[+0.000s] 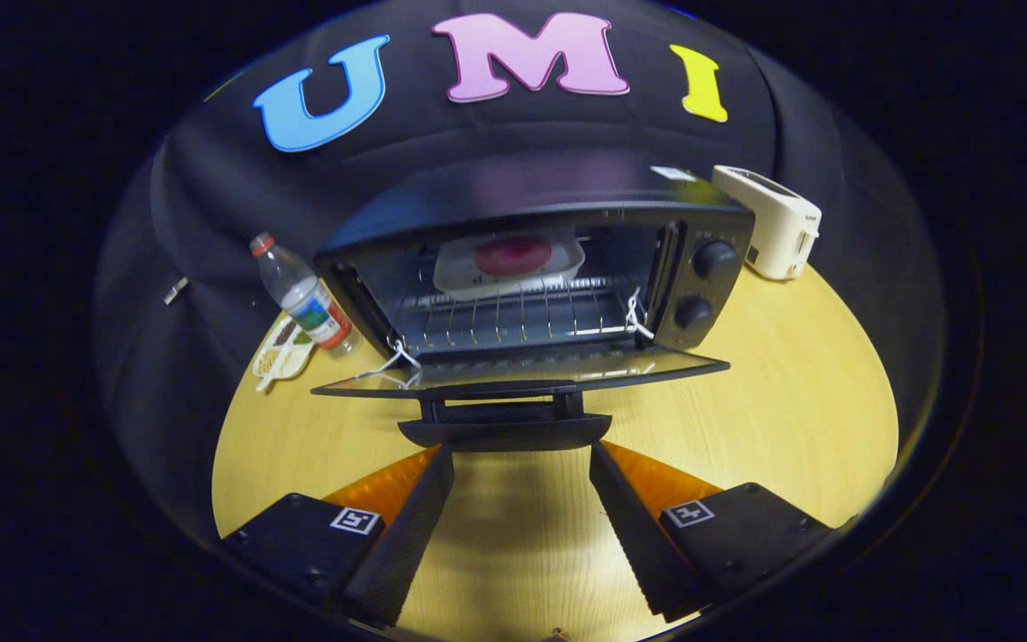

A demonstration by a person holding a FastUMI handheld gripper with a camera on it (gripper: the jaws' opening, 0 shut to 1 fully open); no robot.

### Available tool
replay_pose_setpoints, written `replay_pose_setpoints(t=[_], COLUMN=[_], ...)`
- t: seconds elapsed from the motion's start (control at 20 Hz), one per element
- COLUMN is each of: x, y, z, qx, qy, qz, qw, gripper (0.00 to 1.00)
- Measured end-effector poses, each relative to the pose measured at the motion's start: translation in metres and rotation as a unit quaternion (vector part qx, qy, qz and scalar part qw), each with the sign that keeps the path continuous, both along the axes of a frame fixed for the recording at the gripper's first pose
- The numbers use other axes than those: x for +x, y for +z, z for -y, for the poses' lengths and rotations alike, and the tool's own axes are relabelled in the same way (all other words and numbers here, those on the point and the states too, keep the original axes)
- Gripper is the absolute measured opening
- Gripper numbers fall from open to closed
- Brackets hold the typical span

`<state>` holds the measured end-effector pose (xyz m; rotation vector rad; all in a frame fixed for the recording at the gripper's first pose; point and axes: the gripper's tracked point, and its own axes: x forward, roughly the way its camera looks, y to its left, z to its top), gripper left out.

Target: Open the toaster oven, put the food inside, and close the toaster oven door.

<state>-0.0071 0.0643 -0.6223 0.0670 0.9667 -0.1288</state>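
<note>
A black toaster oven (pixel 710 267) stands on the wooden table (pixel 790 401) with its glass door (pixel 522 370) folded down flat toward me. Inside, on the wire rack (pixel 513 316), rests a white tray (pixel 567 263) holding a round pink-red piece of food (pixel 512 256). The door's black handle (pixel 505 431) hangs just ahead of my fingertips. My gripper (pixel 522 455) is open, its two black fingers spread apart on either side of the handle's width, and nothing is held between them.
A clear water bottle (pixel 304 294) with a red cap leans left of the oven, beside a small patterned packet (pixel 282 355). A white toaster (pixel 772 221) stands at the oven's back right. Bare tabletop lies to the right of and below the door.
</note>
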Motion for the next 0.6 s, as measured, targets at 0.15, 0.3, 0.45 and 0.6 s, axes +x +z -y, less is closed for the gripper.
replay_pose_setpoints(t=[0.15, 0.3, 0.45, 0.6], x=[0.003, -0.005, -0.008, -0.014], y=[0.016, 0.027, 0.043, 0.049], z=[0.001, -0.002, -0.009, 0.003], qx=[0.007, 0.014, 0.021, 0.025], qy=[0.004, 0.018, 0.036, 0.054], qz=[0.021, 0.026, 0.037, 0.039], qw=[1.0, 0.999, 0.998, 0.997], gripper=[1.0, 0.99, 1.0, 1.0])
